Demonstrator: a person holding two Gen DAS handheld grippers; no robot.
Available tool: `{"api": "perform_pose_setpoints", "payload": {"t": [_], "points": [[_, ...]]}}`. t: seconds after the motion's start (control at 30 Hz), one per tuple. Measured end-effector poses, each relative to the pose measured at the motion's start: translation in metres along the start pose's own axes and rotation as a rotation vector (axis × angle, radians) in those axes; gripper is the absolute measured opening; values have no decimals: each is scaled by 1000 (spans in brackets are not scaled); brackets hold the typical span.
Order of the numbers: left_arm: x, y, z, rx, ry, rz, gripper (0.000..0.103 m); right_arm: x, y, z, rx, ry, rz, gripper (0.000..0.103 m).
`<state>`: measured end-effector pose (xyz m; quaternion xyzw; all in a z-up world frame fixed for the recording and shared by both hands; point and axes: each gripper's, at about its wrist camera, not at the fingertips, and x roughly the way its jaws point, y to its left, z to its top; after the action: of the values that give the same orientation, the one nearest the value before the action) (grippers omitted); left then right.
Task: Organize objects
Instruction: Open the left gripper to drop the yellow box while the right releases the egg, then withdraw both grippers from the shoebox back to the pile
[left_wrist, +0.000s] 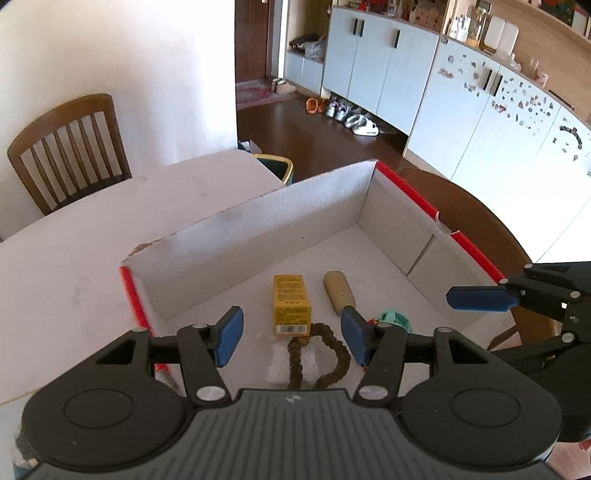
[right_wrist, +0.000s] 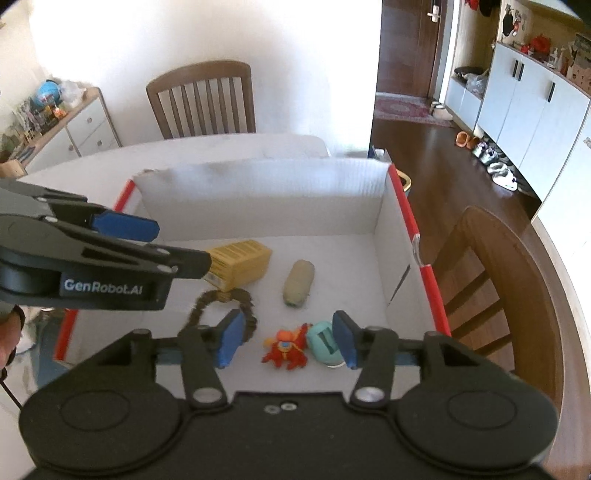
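Left wrist view: left tongs (left_wrist: 291, 334) released, blue pads spread wide, nothing between them. They hang over the near end of a shallow cardboard box (left_wrist: 258, 218) with white inner walls and red edging, which sits on a pale counter (left_wrist: 74, 229).

Box contents, all lying on the white floor:
- yellow carton (left_wrist: 291, 304), small and rectangular, printed text on top, barcode label on its near end; lies flat, near the middle.
- tan pouch (left_wrist: 338, 291), rounded, soft-looking, just beside the carton on its right, not touching.
- brown cord (left_wrist: 321, 354), fuzzy, looped, its top touching the carton's near end.
- teal toy (left_wrist: 395, 319), mostly hidden behind the right pad.

Right wrist view: right tongs (right_wrist: 288, 341) also released, pads wide apart, empty. Between and beyond the pads lie a red and orange plush toy (right_wrist: 286, 349) and the teal toy (right_wrist: 323, 345), which has a dark mark on its face; the two touch. Both lie in the near right part of the box. The left tongs cross the left side of this frame, above the carton's end.

Wooden chair (right_wrist: 203, 99) stands at the counter's far side.
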<state>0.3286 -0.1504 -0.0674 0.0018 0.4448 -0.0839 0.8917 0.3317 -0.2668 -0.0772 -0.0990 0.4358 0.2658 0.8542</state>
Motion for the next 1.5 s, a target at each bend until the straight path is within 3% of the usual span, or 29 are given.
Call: {"api": "perform_pose_setpoints", "payload": {"t": [0.33,0.77,0.97,1.5], "points": [[-53,21,-18,-10,-81,-20,58,-34,29,-3,5,-54,-2,64],[-109,63,-61,-22,-150,-20,77,-65,79,-17,63,-86,-24,87],[-131,86,-81,-31,-170,6,80,-77,114,-26,39,-119,-47,95],[-170,143,-132,-49,-200,4,87,-85,180,-39,23,-155,-80,100]]}}
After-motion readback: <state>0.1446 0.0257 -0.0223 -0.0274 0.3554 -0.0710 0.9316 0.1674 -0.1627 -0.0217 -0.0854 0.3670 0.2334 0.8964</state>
